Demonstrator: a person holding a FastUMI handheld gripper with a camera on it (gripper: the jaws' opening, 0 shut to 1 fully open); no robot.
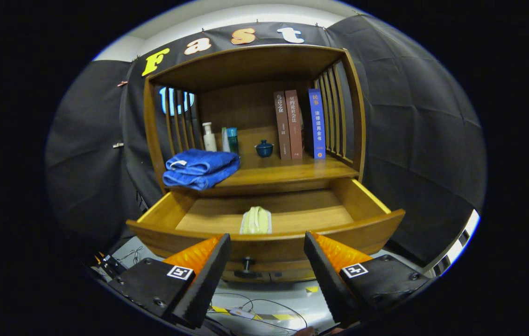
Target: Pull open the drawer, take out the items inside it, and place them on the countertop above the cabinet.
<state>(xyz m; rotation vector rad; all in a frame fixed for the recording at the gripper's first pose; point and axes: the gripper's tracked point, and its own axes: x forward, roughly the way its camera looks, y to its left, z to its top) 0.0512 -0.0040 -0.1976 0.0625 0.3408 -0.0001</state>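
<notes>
Drawer (264, 235) stands pulled out at lower centre, a pale pouch (256, 220) lying inside near its front. Hand-held gripper (266, 254) hangs spread and empty before the knob (247, 265). Risk: fingers catching the front board on descent, or pinching the soft pouch off-centre.

One wooden cabinet (255, 60) stands ahead of the gripper (267, 242), with one drawer (269, 242) pulled out and one dark knob (247, 265) on its front. Inside the drawer lies one item — a pale folded cloth (256, 220). On the countertop (287, 176) above: one folded blue towel (201, 168), three bottles (220, 136) standing together, one small dark lidded pot (264, 148), and three upright books (300, 123) — two brown, one blue. The gripper counts two fingers (208, 275), spread apart with nothing between them.
</notes>
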